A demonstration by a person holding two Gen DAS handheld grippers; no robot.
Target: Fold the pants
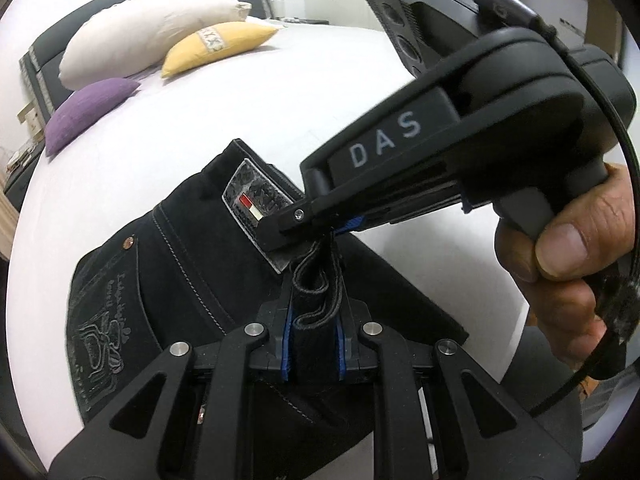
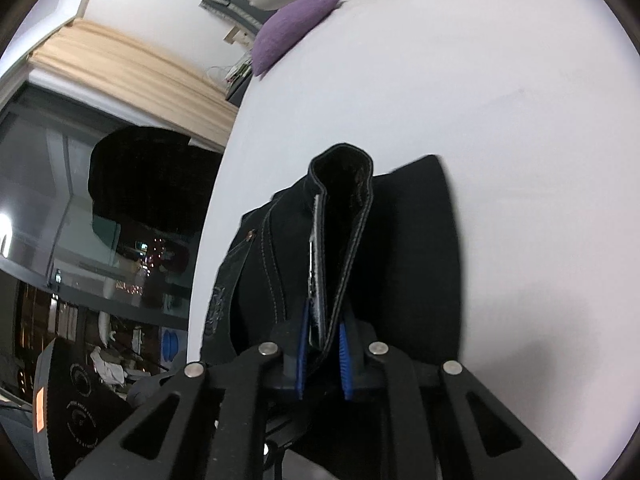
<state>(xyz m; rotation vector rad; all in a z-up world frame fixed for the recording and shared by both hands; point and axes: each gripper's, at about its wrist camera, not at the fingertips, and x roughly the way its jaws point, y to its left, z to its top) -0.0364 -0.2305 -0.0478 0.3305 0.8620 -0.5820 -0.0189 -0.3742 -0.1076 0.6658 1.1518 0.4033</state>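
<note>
Black pants (image 1: 168, 264), already doubled into a compact bundle on the near part of the bed (image 1: 320, 92), with left tool (image 1: 314, 344) and right tool (image 2: 324, 356) each clamped on the waistband edge; final folding and release remain.

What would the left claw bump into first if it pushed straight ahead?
Probably the right claw, clamped on the same black pants just ahead of the left claw; depth is uncertain.
</note>
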